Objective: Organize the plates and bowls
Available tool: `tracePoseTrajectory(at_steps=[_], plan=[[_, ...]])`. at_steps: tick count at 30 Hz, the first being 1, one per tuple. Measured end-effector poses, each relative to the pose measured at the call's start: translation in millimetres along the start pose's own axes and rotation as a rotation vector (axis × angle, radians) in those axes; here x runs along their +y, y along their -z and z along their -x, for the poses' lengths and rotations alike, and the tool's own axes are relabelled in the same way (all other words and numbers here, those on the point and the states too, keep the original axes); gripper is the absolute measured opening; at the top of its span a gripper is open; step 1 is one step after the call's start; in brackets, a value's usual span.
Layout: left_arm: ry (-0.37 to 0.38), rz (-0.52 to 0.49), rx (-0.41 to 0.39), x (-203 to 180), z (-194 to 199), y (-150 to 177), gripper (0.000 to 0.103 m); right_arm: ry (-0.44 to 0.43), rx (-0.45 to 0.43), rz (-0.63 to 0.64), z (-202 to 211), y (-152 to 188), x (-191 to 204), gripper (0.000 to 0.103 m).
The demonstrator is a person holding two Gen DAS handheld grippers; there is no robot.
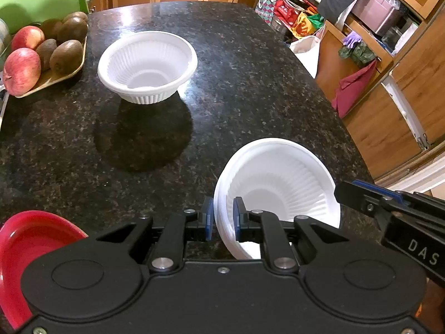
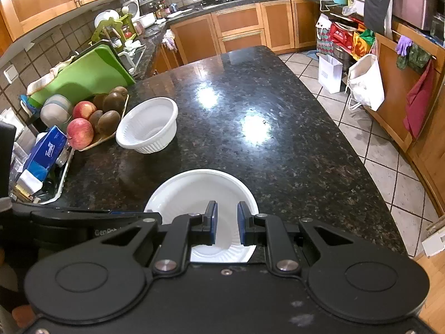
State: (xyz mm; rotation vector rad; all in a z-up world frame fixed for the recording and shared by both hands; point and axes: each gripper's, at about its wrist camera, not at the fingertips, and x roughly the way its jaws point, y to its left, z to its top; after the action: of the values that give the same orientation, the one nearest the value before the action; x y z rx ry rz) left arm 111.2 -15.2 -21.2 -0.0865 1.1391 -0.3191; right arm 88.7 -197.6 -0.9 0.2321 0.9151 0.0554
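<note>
- White bowl (image 1: 278,192) near the counter's (image 1: 250,89) near edge, tilted, rim clamped in the left hand-held gripper (image 1: 224,217).
- Right hand-held gripper (image 2: 226,222) hovers above it, fingers apart, gripping nothing.
- Next, I reckon: nest it into the far bowl (image 1: 147,65).

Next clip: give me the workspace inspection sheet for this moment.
Surface: dark speckled granite counter, glossy.
Job's things: one white bowl upright, standing alone; a second white bowl tilted, its rim between the left gripper's jaws; red plate at the near left edge.
Clutter: fruit tray, tissue box.
Grippers: left gripper shut on the rim; right gripper open over that bowl.
Cables: nothing seen.
Surroundings: wooden cabinets, tiled floor.
</note>
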Motion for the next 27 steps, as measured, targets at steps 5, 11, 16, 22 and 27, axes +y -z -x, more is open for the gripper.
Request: tracePoseTrajectory(at_steps=[5,11,16,22,27], plan=[[0.004,0.001,0.000,3.8,1.4,2.0,0.021,-0.004,-0.004,0.011,2.3,0.6,2.7,0.018],[0.022,0.000,-0.017,6.9,9.9,2.3,0.021,0.001,-0.004,0.009,3.7,1.3,4.0,0.018],[0.027,-0.004,-0.047,8.8,21.0,0.3,0.021,-0.004,-0.004,0.019,4.0,-0.8,7.3,0.018],[0.006,0.014,-0.111,16.6,39.9,-13.3,0.021,-0.023,-0.036,0.064,8.1,-15.8,14.7,0.019],[-0.049,0.031,-0.183,27.6,56.7,-30.1,0.021,-0.045,-0.083,0.121,11.7,-38.9,28.5,0.020]])
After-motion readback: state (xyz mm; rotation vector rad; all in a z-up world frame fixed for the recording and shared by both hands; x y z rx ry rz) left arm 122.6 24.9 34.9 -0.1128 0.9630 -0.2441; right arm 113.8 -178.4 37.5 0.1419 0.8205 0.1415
